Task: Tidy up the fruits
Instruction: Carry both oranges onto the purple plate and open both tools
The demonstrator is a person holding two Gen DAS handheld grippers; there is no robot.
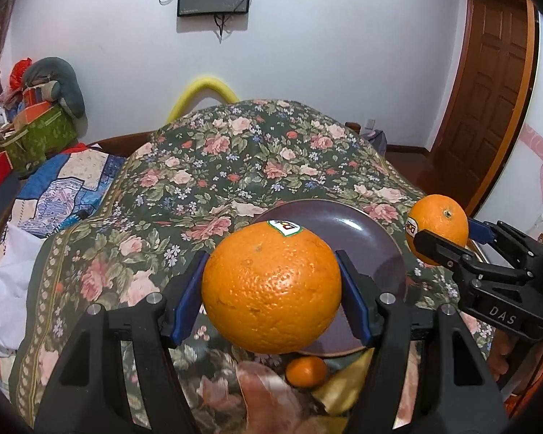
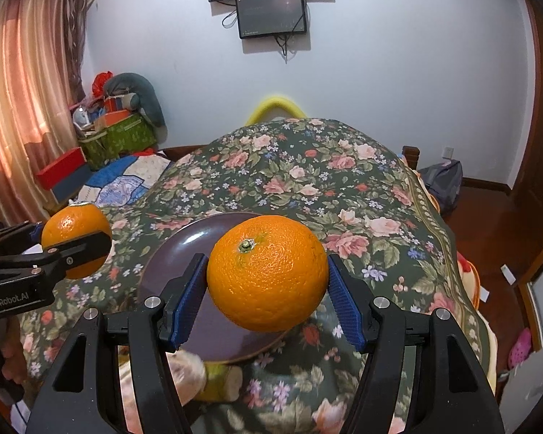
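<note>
My left gripper (image 1: 271, 285) is shut on a large orange (image 1: 271, 289) with a sticker on top and holds it above the near edge of a dark purple plate (image 1: 344, 224). My right gripper (image 2: 268, 285) is shut on a second orange (image 2: 268, 271), stem up, above the same plate (image 2: 184, 249). Each gripper with its orange also shows in the other view: the right one (image 1: 441, 231) at the right, the left one (image 2: 74, 240) at the left. A small mandarin (image 1: 306, 371) lies on the bed below the plate's near rim.
The plate rests on a floral bedspread (image 1: 235, 152). A yellowish fruit piece (image 1: 344, 390) and a pale wrapped item (image 2: 188, 372) lie near the plate's front edge. Boxes and clutter (image 1: 36, 126) stand at the far left. A wooden door (image 1: 496, 83) is at the right.
</note>
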